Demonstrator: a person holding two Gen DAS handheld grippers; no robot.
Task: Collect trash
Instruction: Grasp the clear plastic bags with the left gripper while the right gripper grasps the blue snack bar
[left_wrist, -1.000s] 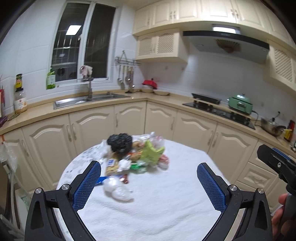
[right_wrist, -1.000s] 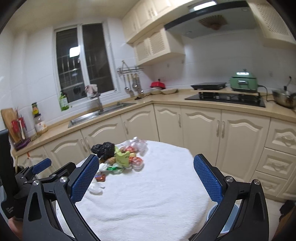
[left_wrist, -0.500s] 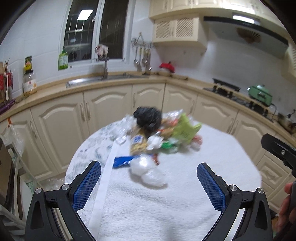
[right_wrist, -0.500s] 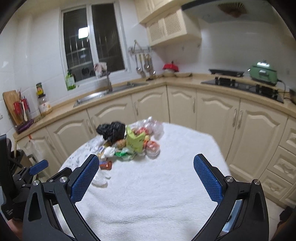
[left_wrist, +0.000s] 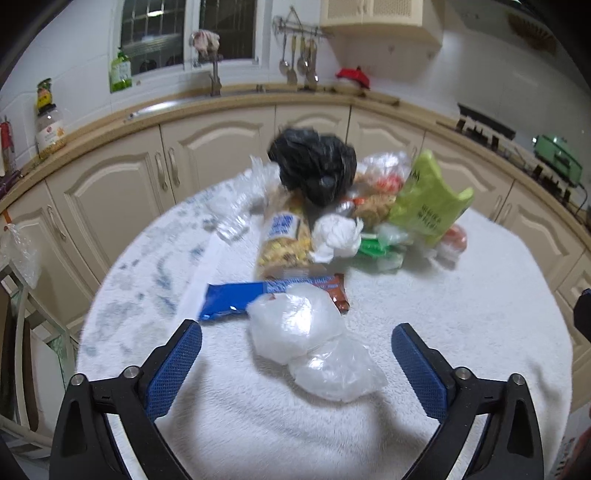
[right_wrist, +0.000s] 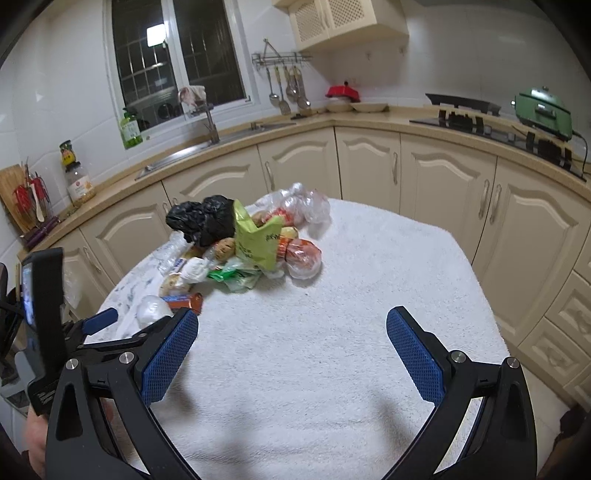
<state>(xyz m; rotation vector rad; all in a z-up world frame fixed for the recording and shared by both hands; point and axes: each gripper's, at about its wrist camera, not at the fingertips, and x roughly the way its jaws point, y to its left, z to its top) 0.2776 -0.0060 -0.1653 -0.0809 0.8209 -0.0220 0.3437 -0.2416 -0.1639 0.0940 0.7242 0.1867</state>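
A heap of trash lies on a round table with a white cloth (left_wrist: 461, 314). In it are a black bag (left_wrist: 314, 166), a green packet (left_wrist: 428, 203), a blue wrapper (left_wrist: 229, 299) and crumpled clear plastic (left_wrist: 306, 328). My left gripper (left_wrist: 295, 343) is open and empty, with the clear plastic lying between its fingers. My right gripper (right_wrist: 291, 332) is open and empty over bare cloth, in front of the heap. In the right wrist view the black bag (right_wrist: 203, 221) and green packet (right_wrist: 255, 240) lie ahead to the left, and the left gripper (right_wrist: 99, 321) shows at the far left.
Cream kitchen cabinets (right_wrist: 443, 184) and a counter curve behind the table. A sink with a tap (right_wrist: 210, 129) is at the back left, a hob (right_wrist: 465, 118) and a green cooker (right_wrist: 543, 110) at the right. Jars (left_wrist: 48, 129) stand on the left counter.
Both grippers have moved forward and down toward the table. The trash heap looms larger, and the clear plastic now lies between the left gripper's fingers. Both stay open.
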